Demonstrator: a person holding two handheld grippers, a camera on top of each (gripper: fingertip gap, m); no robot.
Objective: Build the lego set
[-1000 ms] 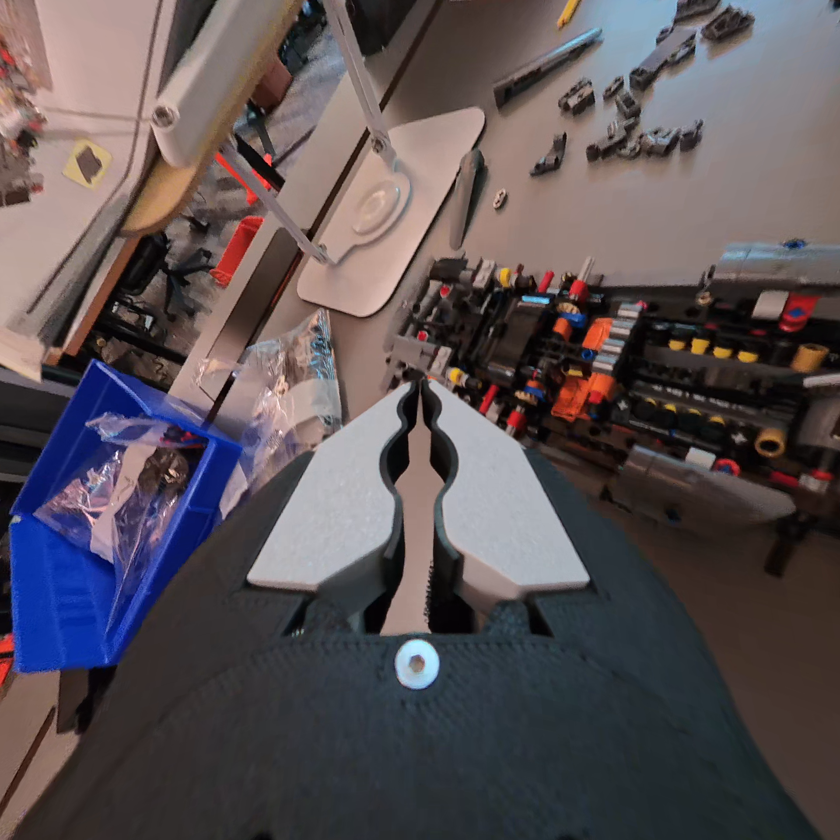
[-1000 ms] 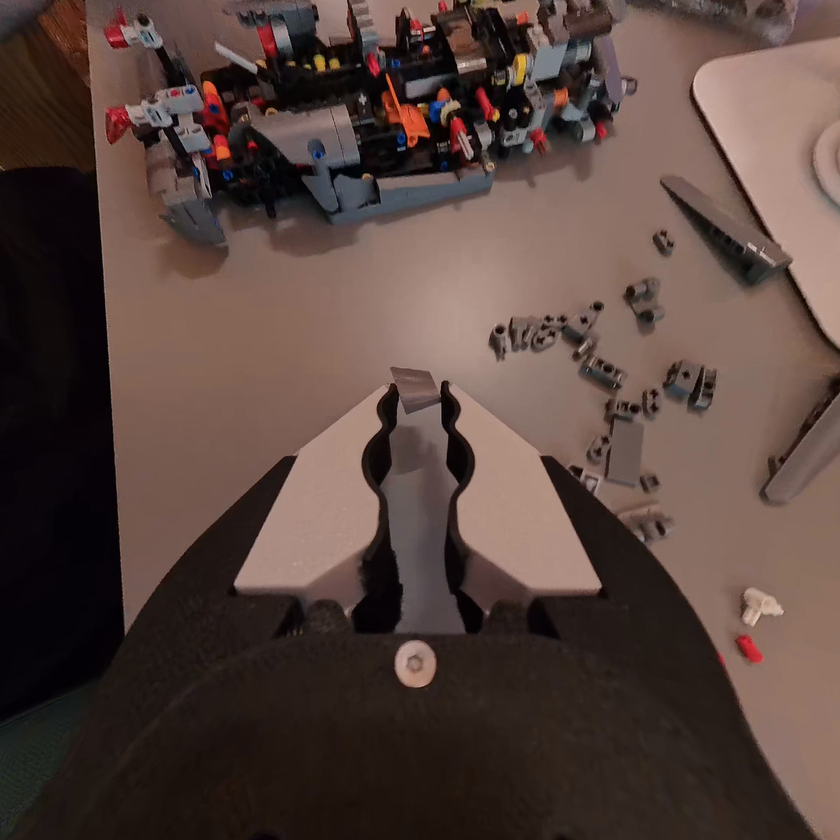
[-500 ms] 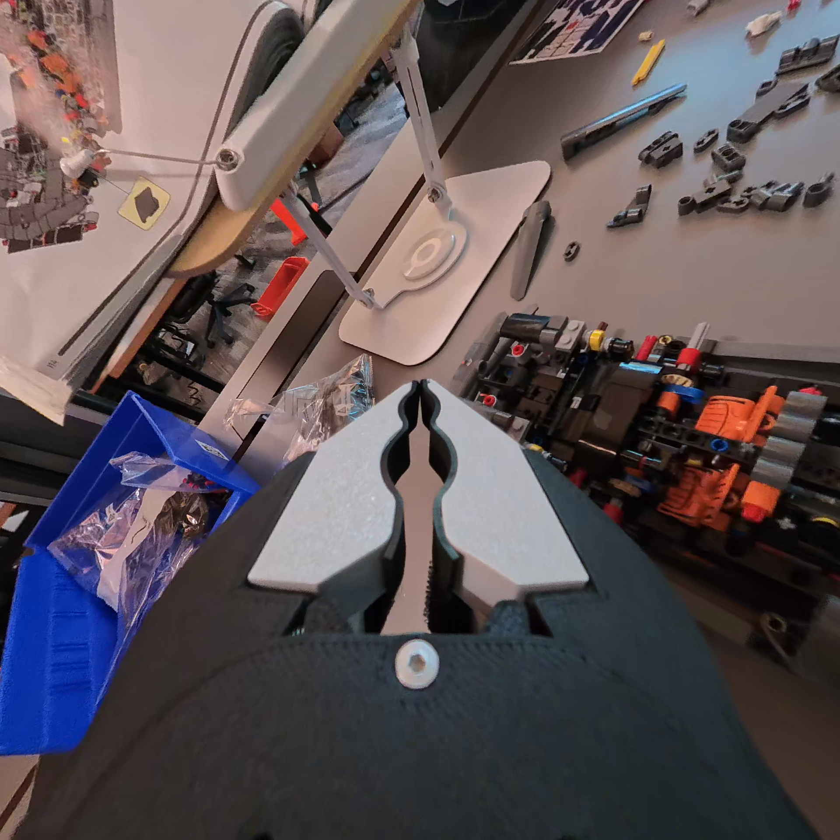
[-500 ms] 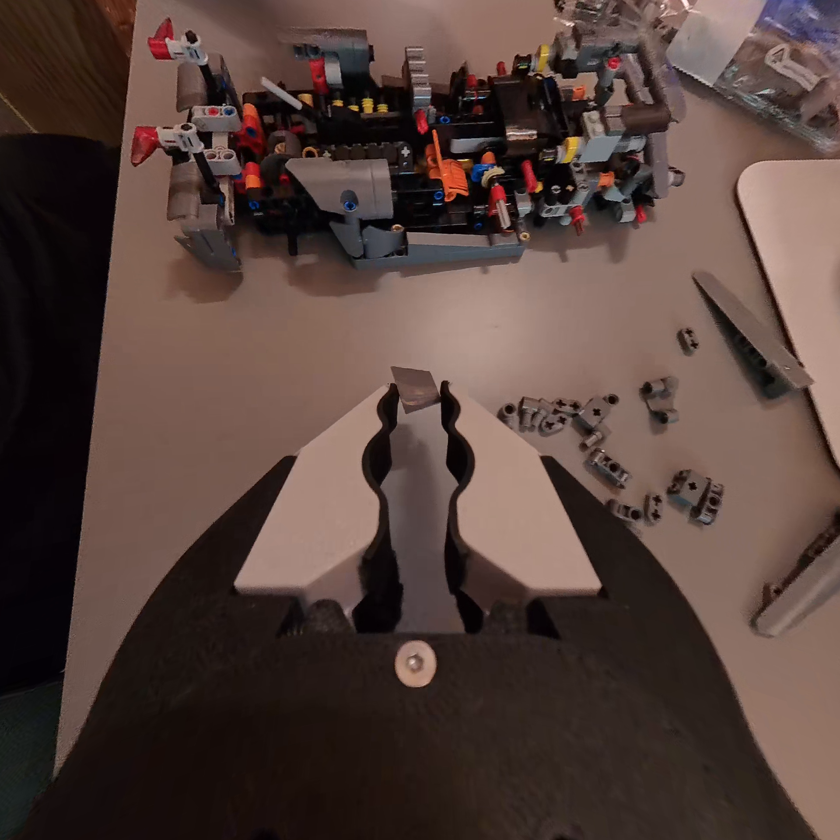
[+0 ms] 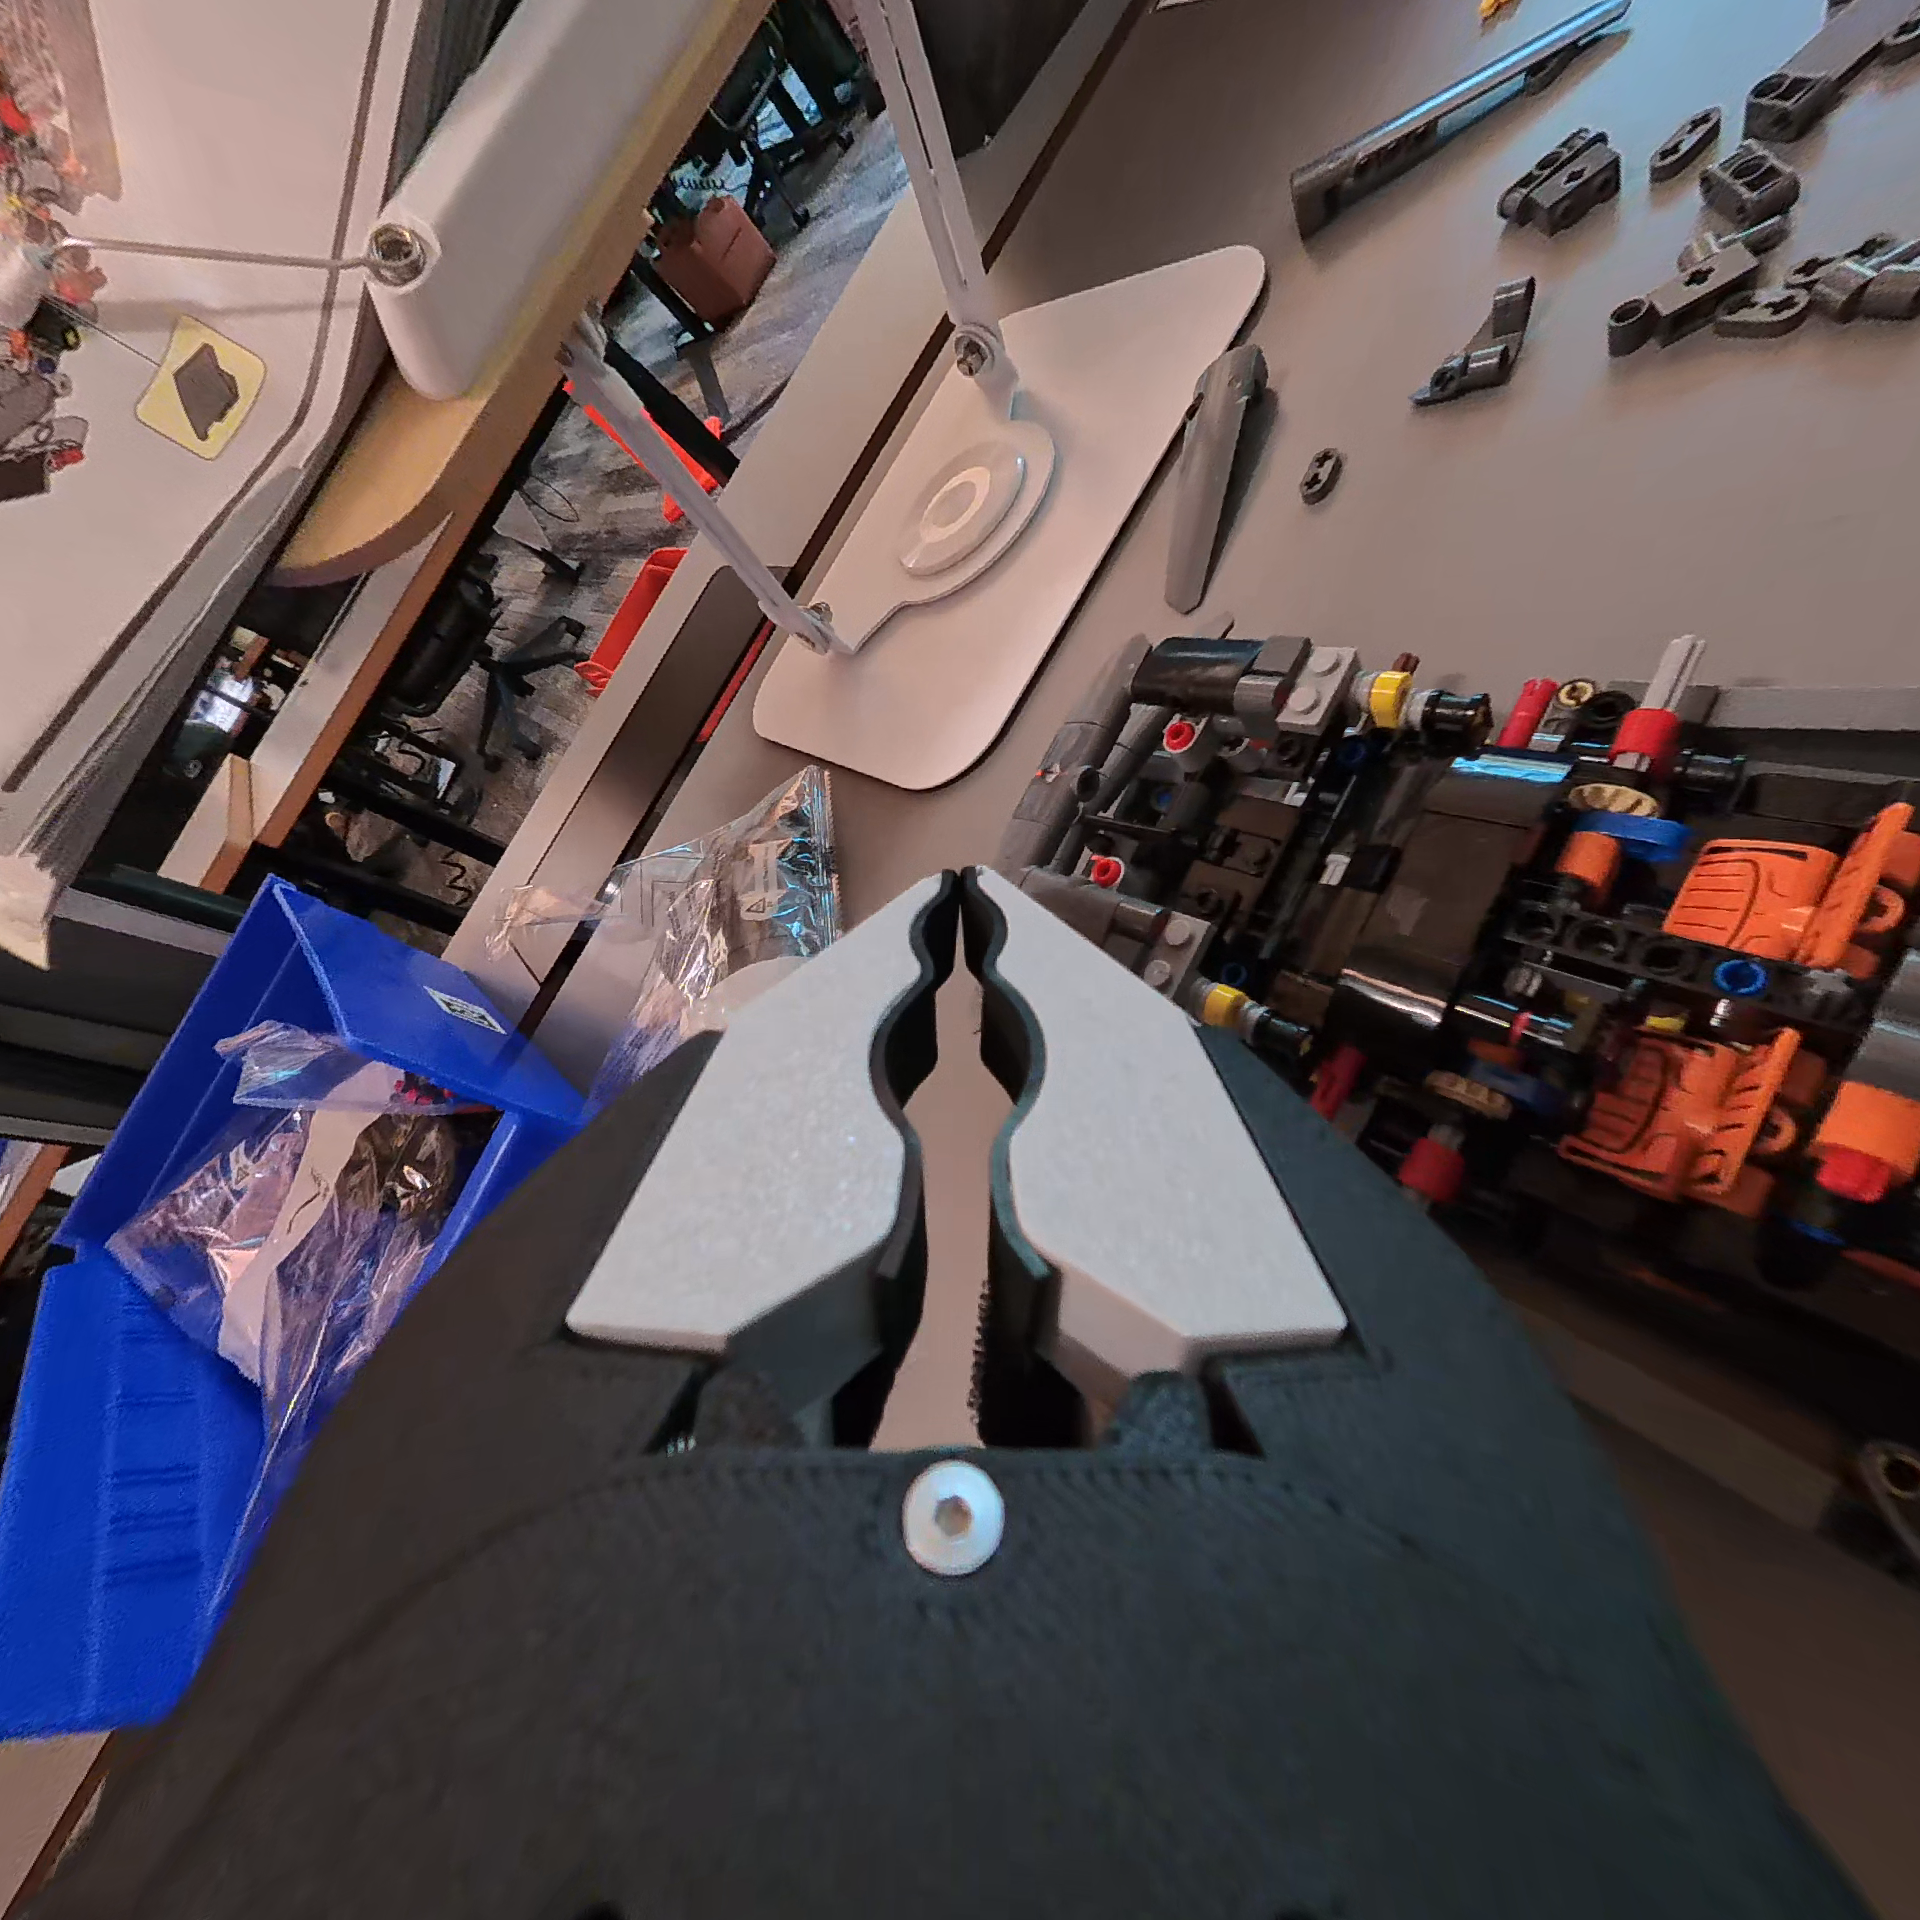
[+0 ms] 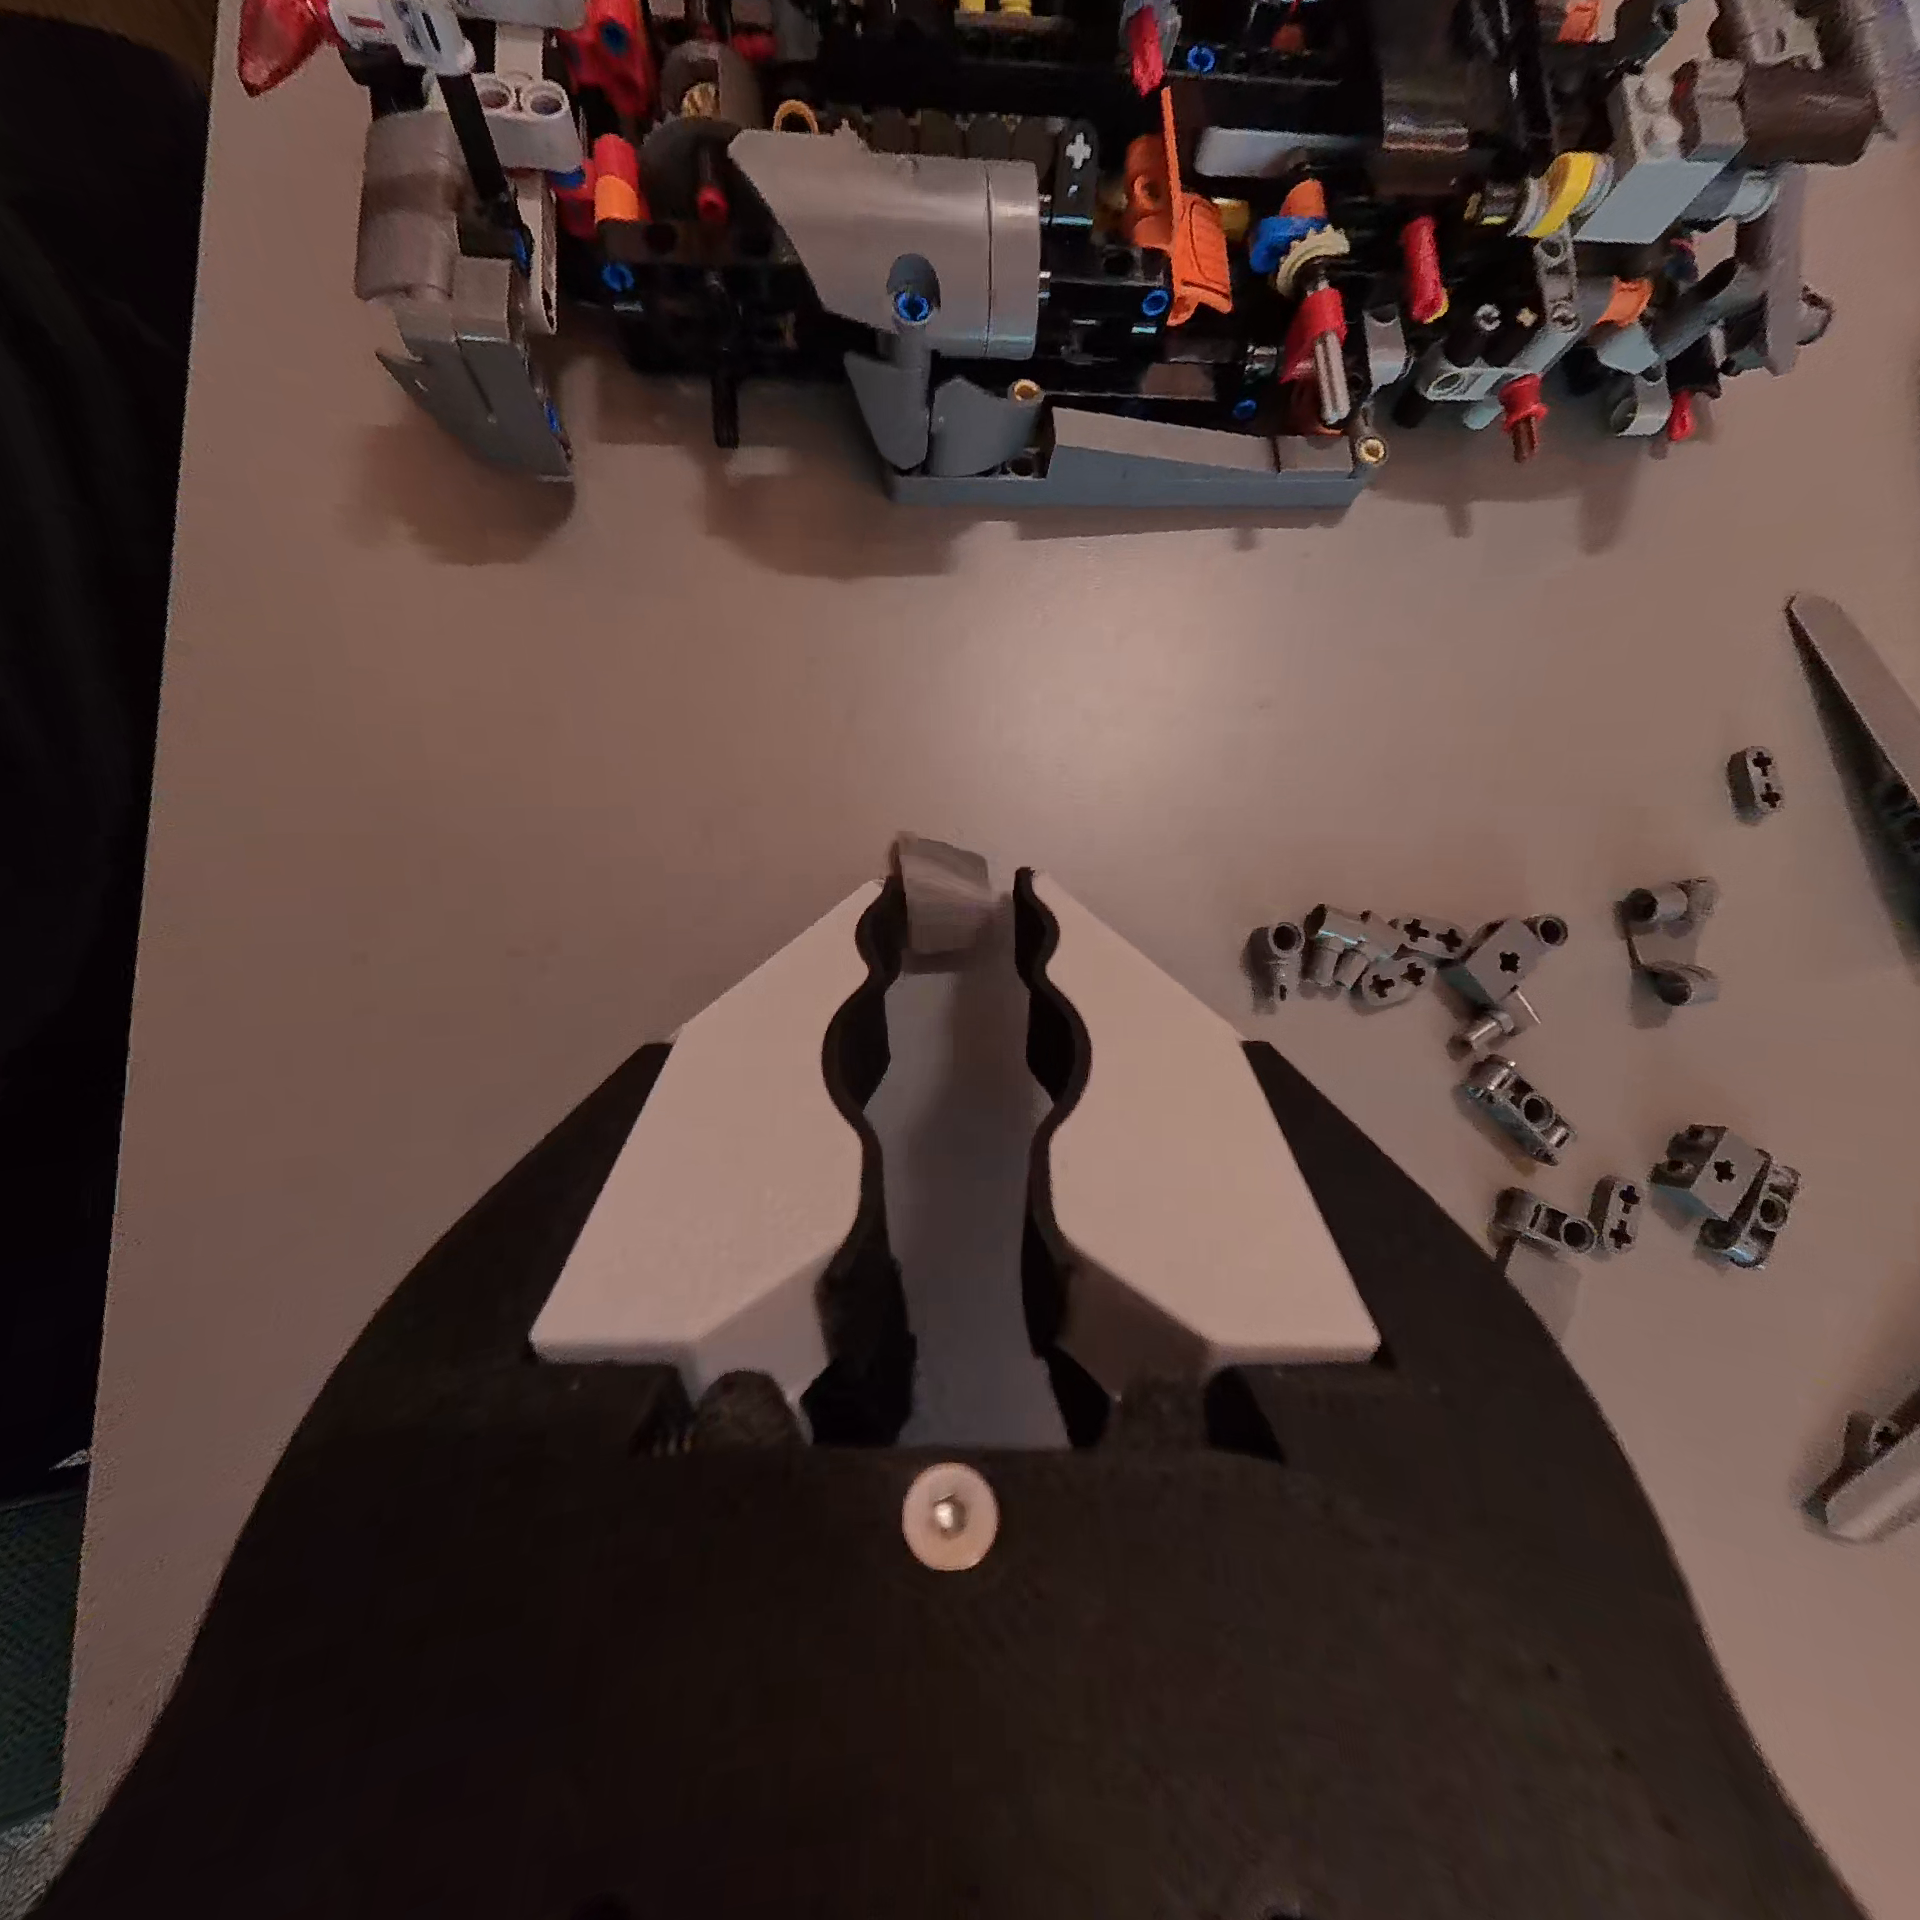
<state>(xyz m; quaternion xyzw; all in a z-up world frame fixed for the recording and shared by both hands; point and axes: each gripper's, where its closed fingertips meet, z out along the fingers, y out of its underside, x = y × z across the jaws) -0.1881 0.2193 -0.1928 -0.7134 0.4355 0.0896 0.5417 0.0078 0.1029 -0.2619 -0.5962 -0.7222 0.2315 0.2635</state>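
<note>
We look along each gripper: the left view skims low and tilted over the grey tabletop (image 5: 1558, 520), the right view looks steeply down; both share the multicoloured brick-built model (image 5: 1507, 935) (image 6: 1039, 260).

My left gripper (image 5: 960, 878), a black textured shell carrying two pale grey wedge-shaped fingers (image 5: 790, 1122) with wavy black pads, has its tips pressed together with nothing between them; it hangs tilted above the table. My right gripper (image 6: 954, 883), of the same build, looks down with its jaws held a little apart, and a small grey plastic piece (image 6: 940, 899) sits between the tips, blurred, lying against the left pad.
</note>
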